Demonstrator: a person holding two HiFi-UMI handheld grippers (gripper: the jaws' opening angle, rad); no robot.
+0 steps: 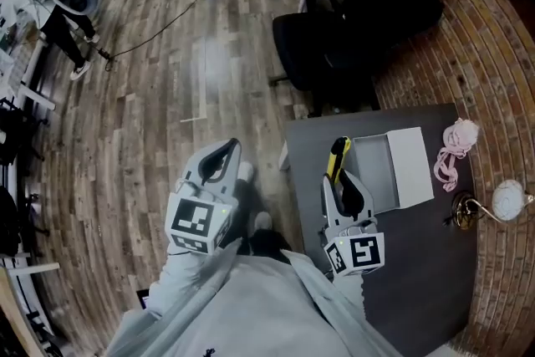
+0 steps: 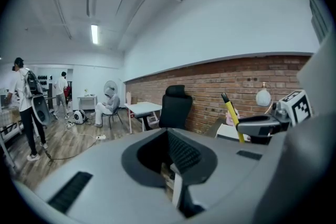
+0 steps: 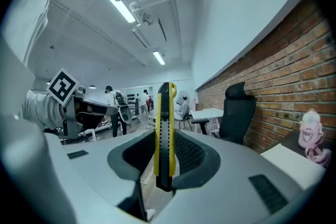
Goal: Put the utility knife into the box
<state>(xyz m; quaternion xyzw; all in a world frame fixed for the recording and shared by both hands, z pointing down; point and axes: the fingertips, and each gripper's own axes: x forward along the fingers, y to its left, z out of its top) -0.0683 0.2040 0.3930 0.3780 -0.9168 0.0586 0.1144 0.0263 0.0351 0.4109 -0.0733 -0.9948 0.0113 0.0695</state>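
My right gripper [image 1: 337, 182] clamps the utility knife [image 1: 338, 155], which points away beside the box [image 1: 368, 141]; the left gripper [image 1: 231, 148] is clenched empty over open floor [image 1: 167, 96].

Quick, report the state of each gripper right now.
Left gripper: closed, nothing between its jaws.
Right gripper: closed on the yellow-and-black utility knife.

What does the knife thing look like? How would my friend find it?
Find the dark table by the brick wall, then the right gripper at its left edge. The utility knife is the slim bar clamped in its jaws, just left of the open white box. It is the only yellow-and-black thing there.
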